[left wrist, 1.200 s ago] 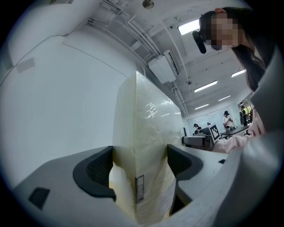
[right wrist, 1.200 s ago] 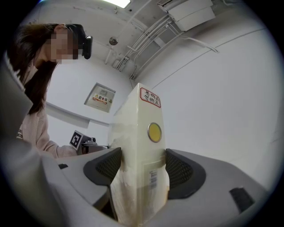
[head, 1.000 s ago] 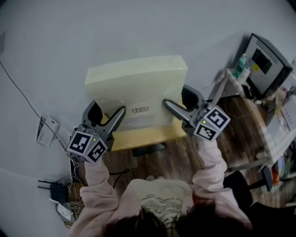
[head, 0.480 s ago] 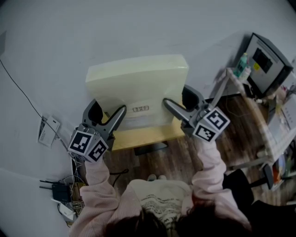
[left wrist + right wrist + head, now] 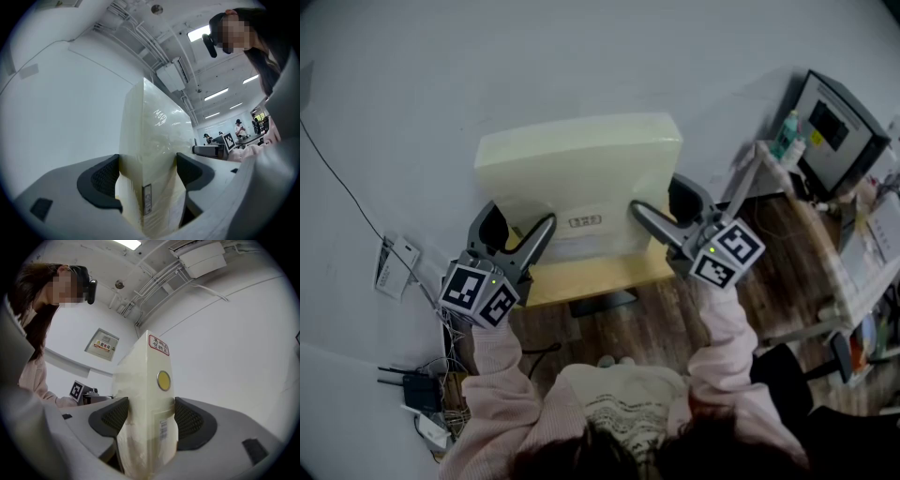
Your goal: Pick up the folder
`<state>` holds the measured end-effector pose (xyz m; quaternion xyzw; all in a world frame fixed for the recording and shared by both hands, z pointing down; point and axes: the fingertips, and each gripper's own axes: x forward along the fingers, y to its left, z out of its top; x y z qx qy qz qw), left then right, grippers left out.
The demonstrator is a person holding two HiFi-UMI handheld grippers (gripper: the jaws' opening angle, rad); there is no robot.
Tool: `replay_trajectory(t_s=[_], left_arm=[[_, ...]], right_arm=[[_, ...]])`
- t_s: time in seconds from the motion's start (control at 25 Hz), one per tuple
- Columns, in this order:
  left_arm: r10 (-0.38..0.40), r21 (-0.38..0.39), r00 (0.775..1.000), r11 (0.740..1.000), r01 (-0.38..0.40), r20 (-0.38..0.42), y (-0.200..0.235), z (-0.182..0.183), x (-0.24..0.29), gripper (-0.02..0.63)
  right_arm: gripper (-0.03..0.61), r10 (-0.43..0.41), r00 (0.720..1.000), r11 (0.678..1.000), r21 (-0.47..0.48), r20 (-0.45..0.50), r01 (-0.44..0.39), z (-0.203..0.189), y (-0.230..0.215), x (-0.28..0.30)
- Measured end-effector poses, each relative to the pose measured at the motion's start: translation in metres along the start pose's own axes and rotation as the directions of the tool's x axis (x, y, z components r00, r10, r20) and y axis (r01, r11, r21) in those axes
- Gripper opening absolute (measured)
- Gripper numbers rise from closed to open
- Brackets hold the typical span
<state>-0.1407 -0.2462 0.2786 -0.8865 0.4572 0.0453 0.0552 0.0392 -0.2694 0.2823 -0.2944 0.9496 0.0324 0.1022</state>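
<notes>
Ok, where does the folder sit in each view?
Head view: folder at centre, with the left claw and right claw clamped on its near edge.
Left gripper view: folder at centre, edge-on, gripped between the jaws.
Right gripper view: folder at centre, edge-on, gripped between the jaws.
Shared landmark: the white wall behind it.
</notes>
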Motion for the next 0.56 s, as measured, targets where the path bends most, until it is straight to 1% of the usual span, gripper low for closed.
replay_trajectory(t_s=[0.56], left_arm=[[0.008,0.011,1.0,1.0,-0.008,-0.001,0.001,0.0012,-0.0035,0.391]], right_arm=[[0.305,0.004,1.0,1.0,-0.016,-0.005,-0.004,0.0008,0.0034,0.0021]])
